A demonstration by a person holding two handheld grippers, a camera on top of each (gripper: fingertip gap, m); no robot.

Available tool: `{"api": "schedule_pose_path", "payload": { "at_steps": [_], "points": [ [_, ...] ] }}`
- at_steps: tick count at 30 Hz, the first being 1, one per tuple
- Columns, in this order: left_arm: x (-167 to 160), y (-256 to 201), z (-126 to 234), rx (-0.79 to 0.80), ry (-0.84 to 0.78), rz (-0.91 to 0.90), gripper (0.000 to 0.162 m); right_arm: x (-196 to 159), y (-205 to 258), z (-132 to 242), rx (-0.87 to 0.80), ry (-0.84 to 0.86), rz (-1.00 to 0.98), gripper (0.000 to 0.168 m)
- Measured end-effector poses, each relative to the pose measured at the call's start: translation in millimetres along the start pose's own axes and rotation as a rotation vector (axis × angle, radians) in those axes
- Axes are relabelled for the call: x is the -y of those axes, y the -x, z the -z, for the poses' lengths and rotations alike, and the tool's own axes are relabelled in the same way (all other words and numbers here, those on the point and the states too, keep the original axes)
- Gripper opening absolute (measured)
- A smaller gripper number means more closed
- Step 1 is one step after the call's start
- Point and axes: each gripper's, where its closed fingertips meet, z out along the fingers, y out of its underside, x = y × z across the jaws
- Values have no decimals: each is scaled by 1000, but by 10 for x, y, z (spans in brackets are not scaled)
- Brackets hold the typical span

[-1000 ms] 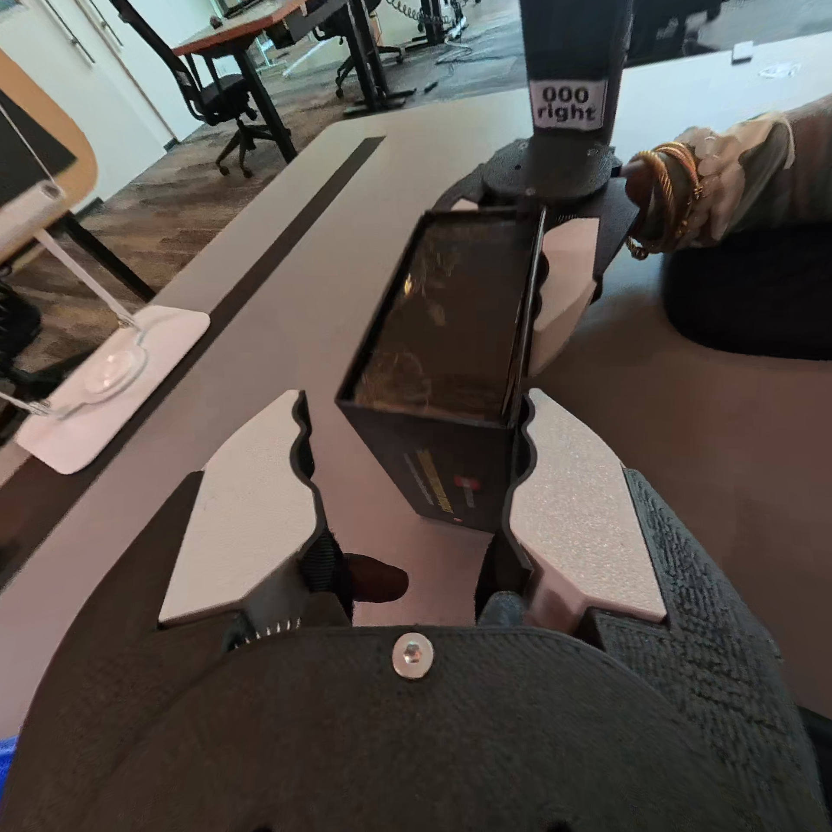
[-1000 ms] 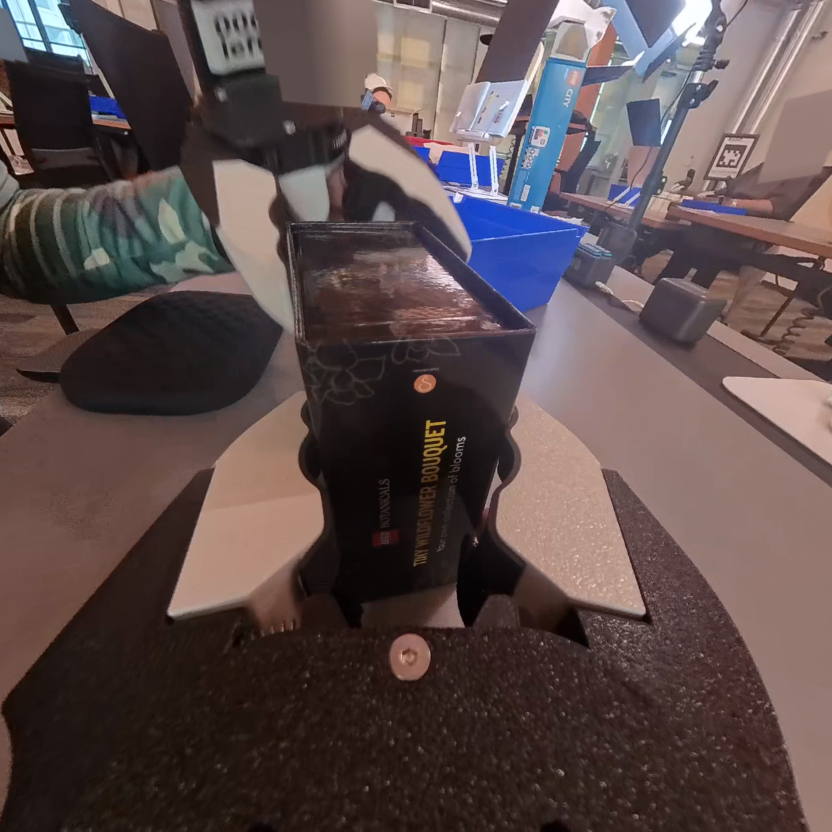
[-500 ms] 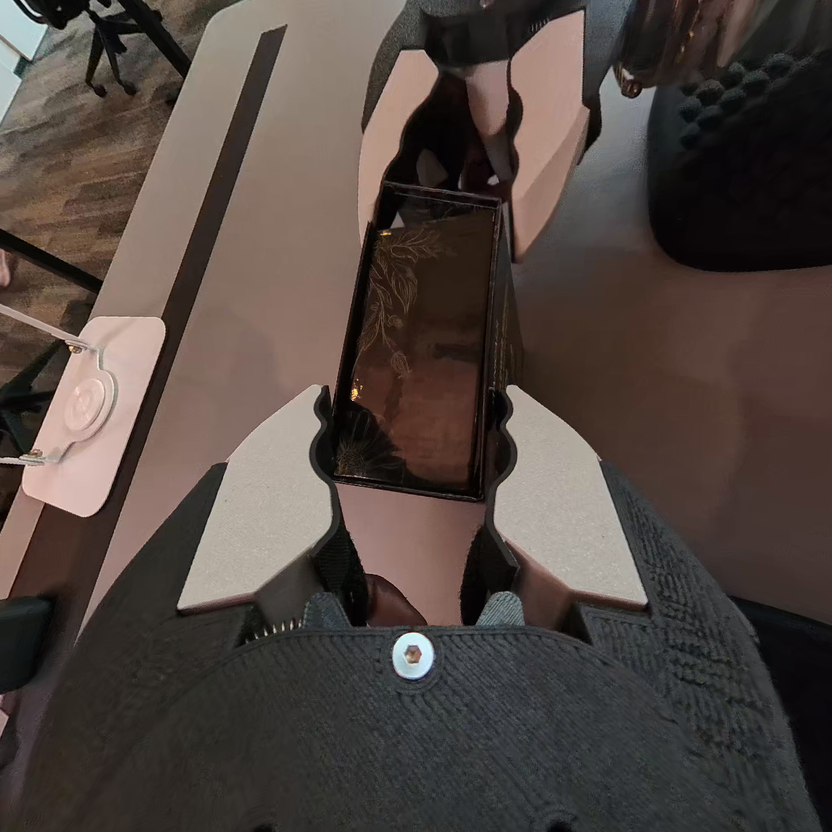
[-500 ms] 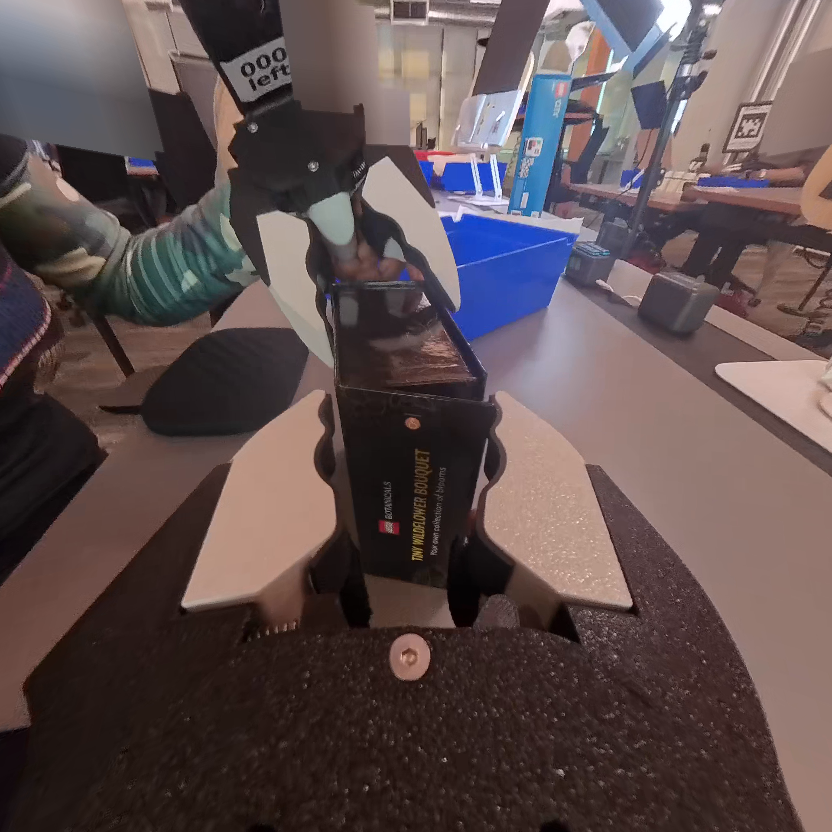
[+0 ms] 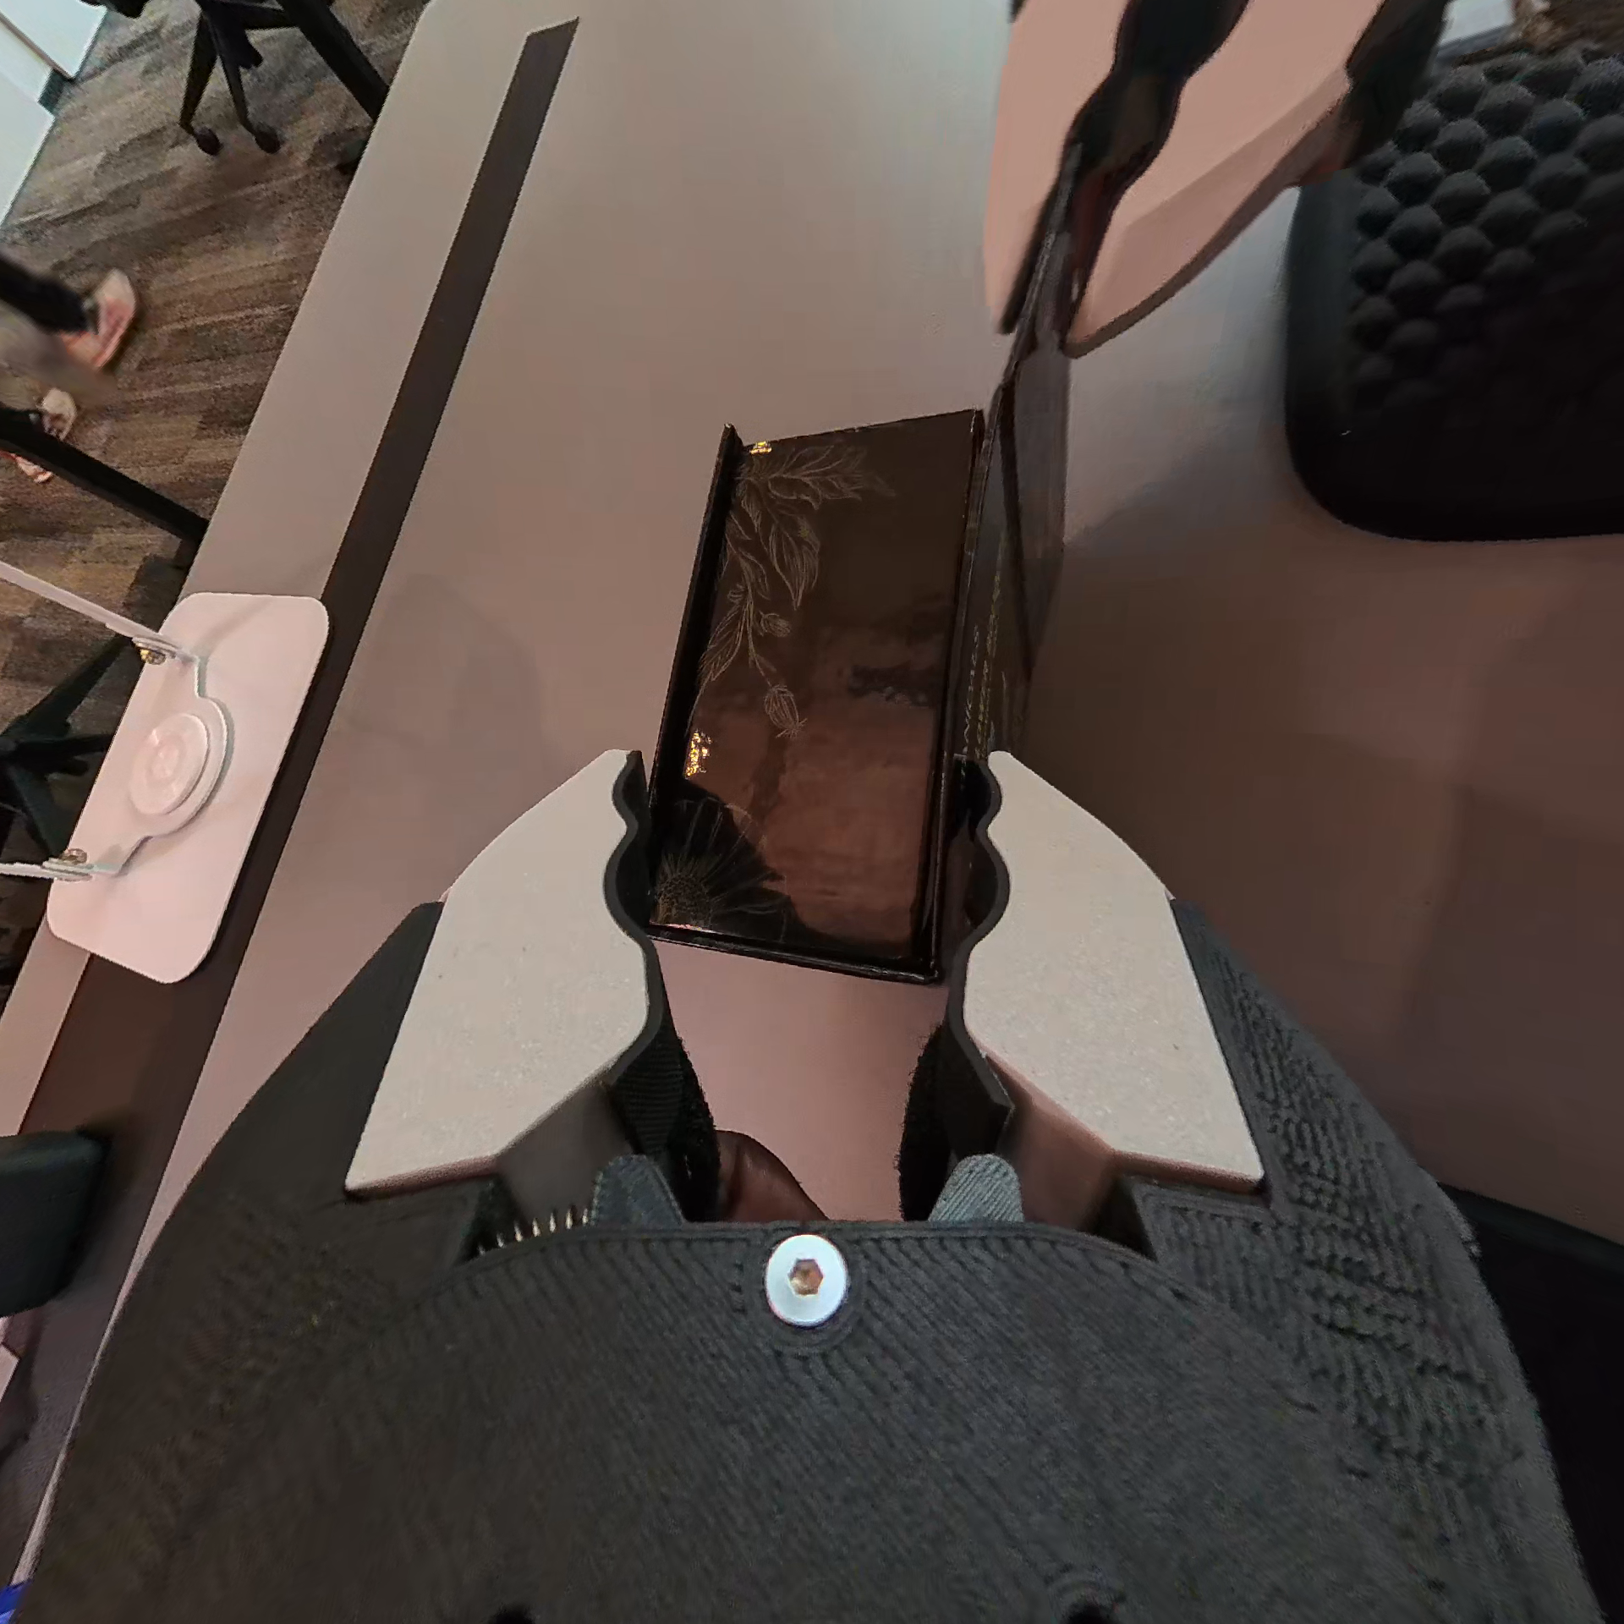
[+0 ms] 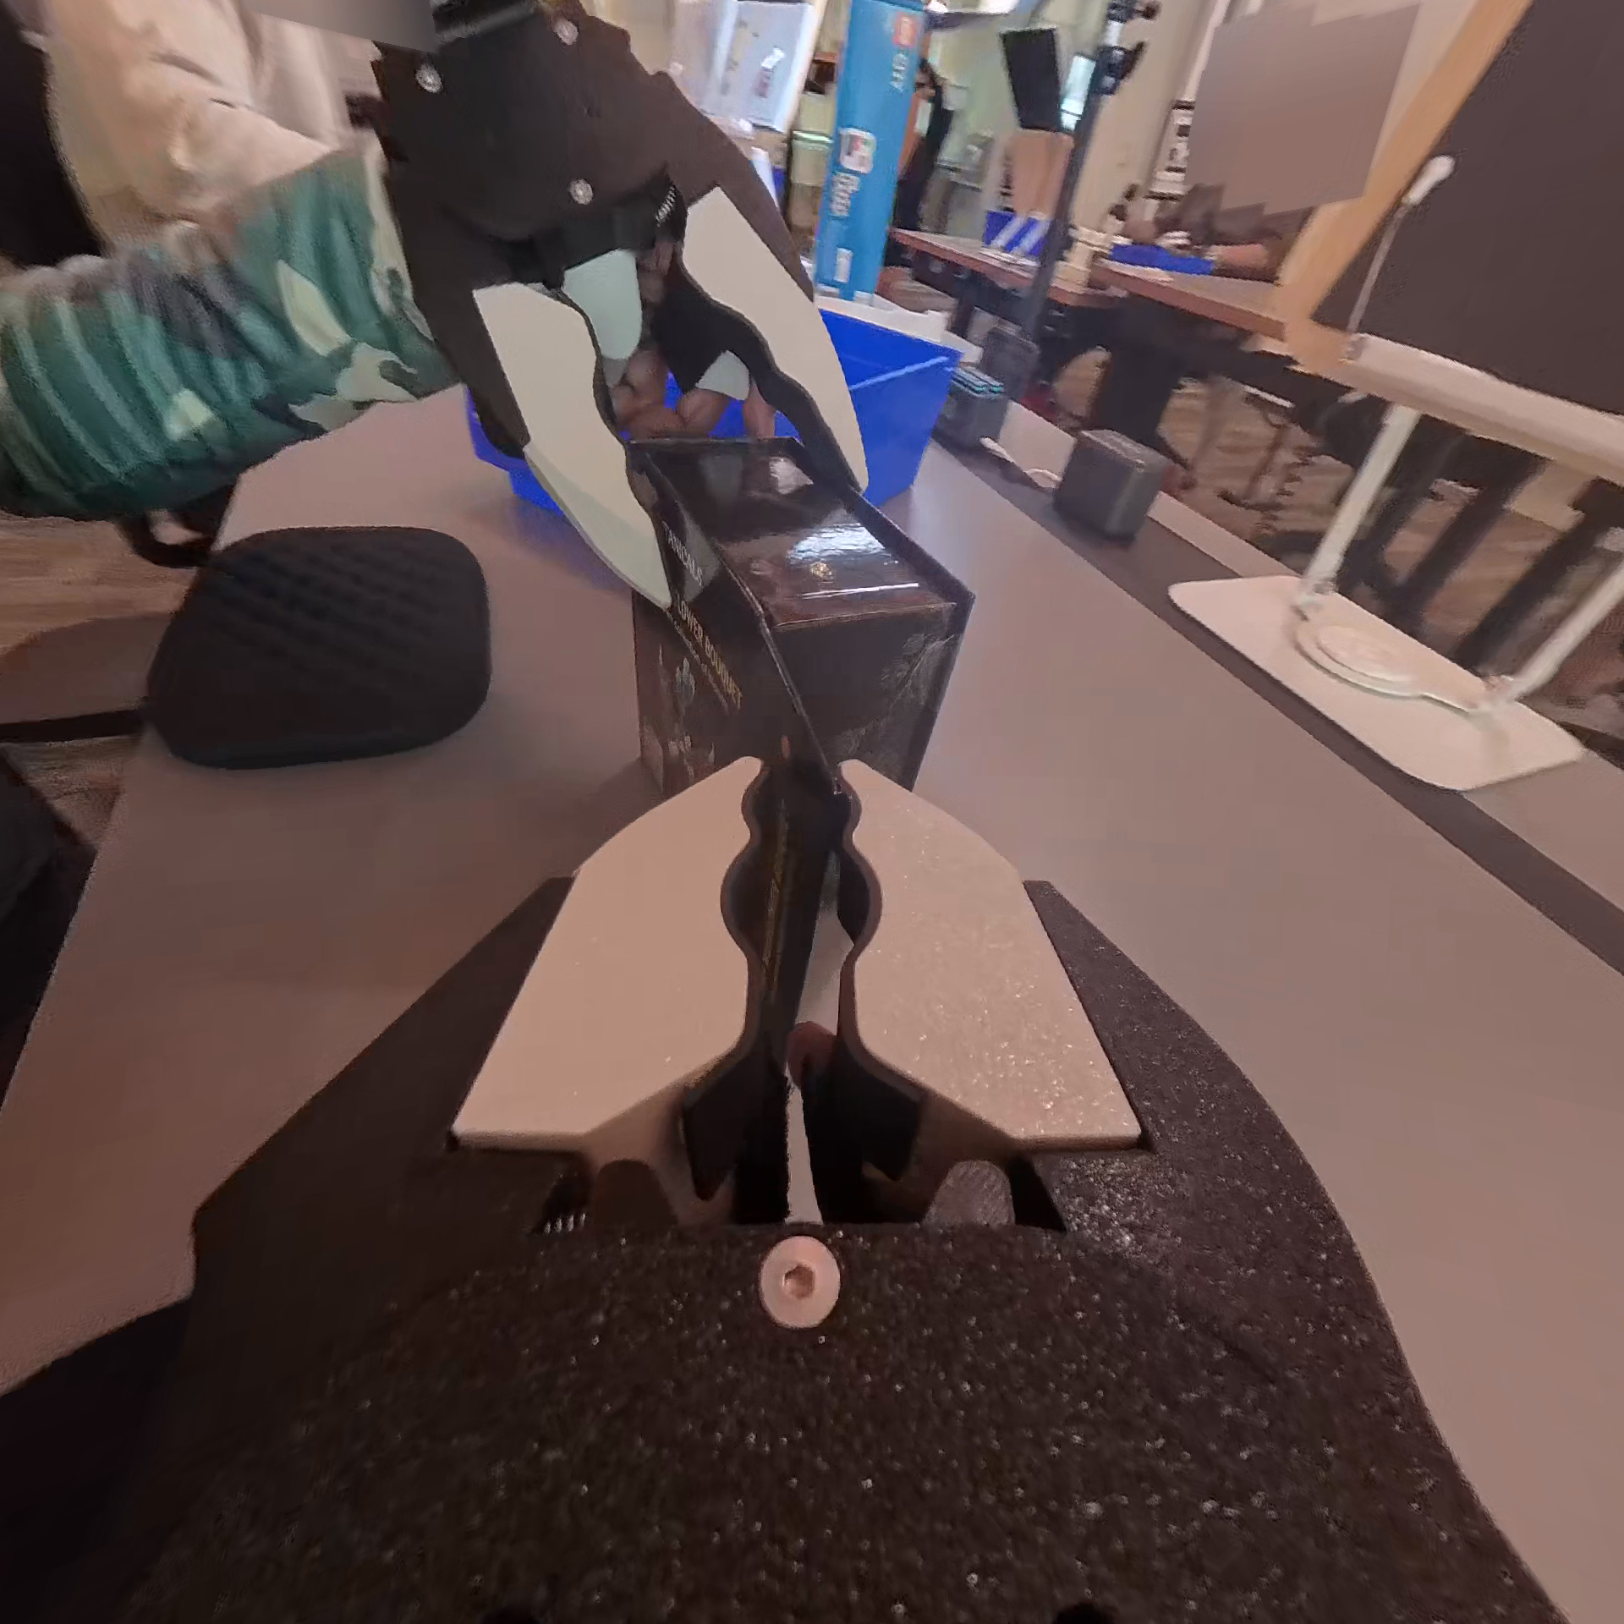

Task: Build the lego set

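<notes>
Now black lego box (image 5: pixel 817 703), lid flap (image 6: pixel 791 694) open.

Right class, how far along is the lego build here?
Done: nothing built, no bricks show. In hand: the left gripper steadies the black box on the table while the right gripper pinches its side flap open. Left: emptying the box and all assembly.

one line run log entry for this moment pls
left gripper: shut on black lego box | right gripper: shut on box flap, opened outward | box on grey table
</notes>
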Motion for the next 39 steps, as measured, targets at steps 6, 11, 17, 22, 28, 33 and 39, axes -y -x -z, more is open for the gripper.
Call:
{"api": "schedule_pose_path", "payload": {
  "at_steps": [6, 11, 17, 22, 28, 33, 39],
  "points": [
    [-1, 1, -3, 8, 4, 4, 71, 23, 252, -19, -167, 111, 28, 7],
    [0, 1, -4, 1, 2, -5, 70, 21, 292, -38, -223, 208, 142, 9],
    [-4, 4, -2, 11, -6, 1, 70, 24, 311, -71, -294, 237, 173, 12],
    [-5, 4, -2, 1, 5, -13, 70, 3, 346, -106, -19, 47, 4, 113],
    [-5, 2, -1, 2, 1, -12, 70, 105, 3, -404, 179, -45, -25, 121],
    [-4, 2, 1, -2, -4, -18, 70, 88, 28, -666, 359, -9, 55, 91],
    [-22, -3, 4, -40, 71, -54, 84, 45, -39, -712, 318, 5, 92, 70]
  ]
}}
